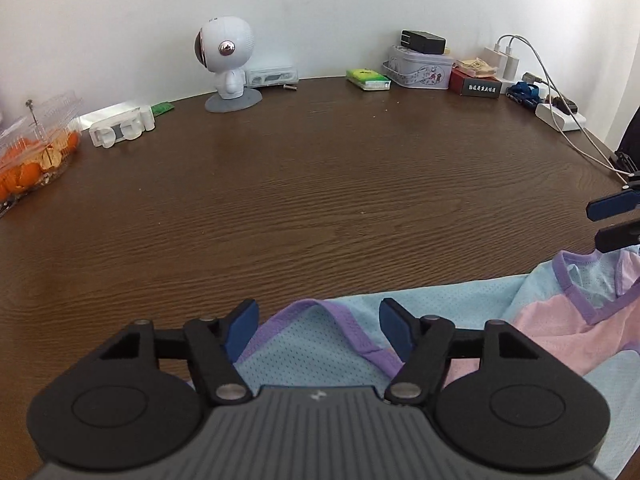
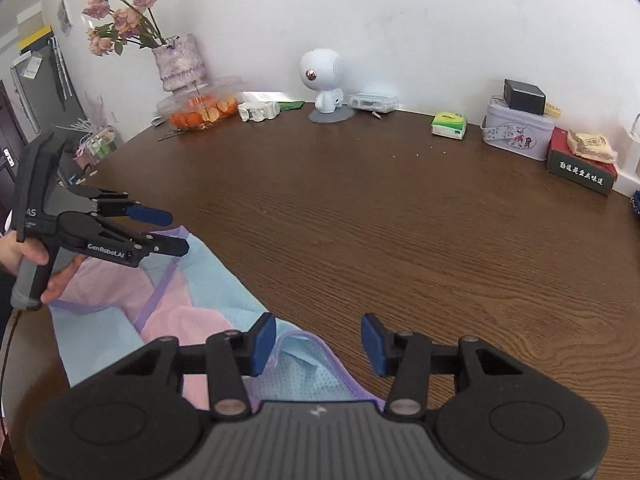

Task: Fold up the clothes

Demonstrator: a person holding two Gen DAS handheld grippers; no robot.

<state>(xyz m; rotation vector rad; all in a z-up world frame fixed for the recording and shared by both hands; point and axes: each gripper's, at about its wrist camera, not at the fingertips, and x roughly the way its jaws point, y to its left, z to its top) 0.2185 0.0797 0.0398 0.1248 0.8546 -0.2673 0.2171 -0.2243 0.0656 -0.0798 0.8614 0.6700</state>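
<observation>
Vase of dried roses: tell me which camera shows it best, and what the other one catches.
The right wrist view. The vase of dried roses stands whole against the wall at the table's far left, behind the clear box of orange peel. The left wrist view misses it entirely; only that box appears at its left edge.

A dark brown table [image 1: 320, 184] with a matt wood-grain surface. At 6 o'clock lies a garment [image 1: 460, 312] of fine perforated mesh cloth, pale blue and pink, with ribbed purple trim. Both grippers, left [image 1: 318, 322] and right [image 2: 318, 344], are matt black plastic with ridged grey bodies, metal pivot pins and blue rubbery pads. At 11 o'clock stands a glossy white plastic figurine [image 1: 226, 64]; at 1 o'clock a printed tin [image 1: 420, 68].
</observation>
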